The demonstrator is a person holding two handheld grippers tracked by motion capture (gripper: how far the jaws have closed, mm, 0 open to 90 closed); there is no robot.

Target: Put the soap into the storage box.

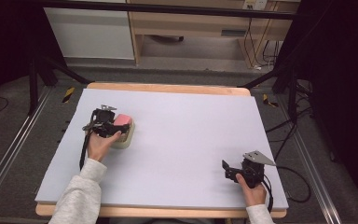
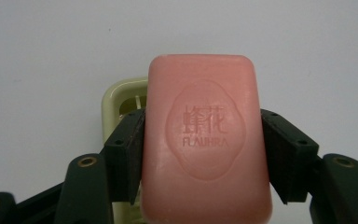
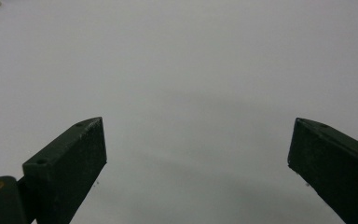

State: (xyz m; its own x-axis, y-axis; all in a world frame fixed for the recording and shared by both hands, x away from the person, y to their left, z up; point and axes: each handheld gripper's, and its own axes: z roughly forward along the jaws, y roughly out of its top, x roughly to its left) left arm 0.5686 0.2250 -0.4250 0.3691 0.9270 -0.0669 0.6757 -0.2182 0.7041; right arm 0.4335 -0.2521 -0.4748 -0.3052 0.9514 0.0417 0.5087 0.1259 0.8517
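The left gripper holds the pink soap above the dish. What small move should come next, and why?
Probably lower the pink soap a little further into the pale green dish, then open. The left gripper clamps the bar by its sides, and the dish lies just beneath and behind it.

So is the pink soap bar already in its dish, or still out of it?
Still out. The left gripper clamps the soap bar by its sides, above the pale green dish; whether its underside touches the dish cannot be told.

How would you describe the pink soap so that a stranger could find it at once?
Look at the left part of the pale table, where the left gripper is. The pink soap sits clamped between its black jaws, above a pale yellow-green dish. It alone is pink, with an oval stamp.
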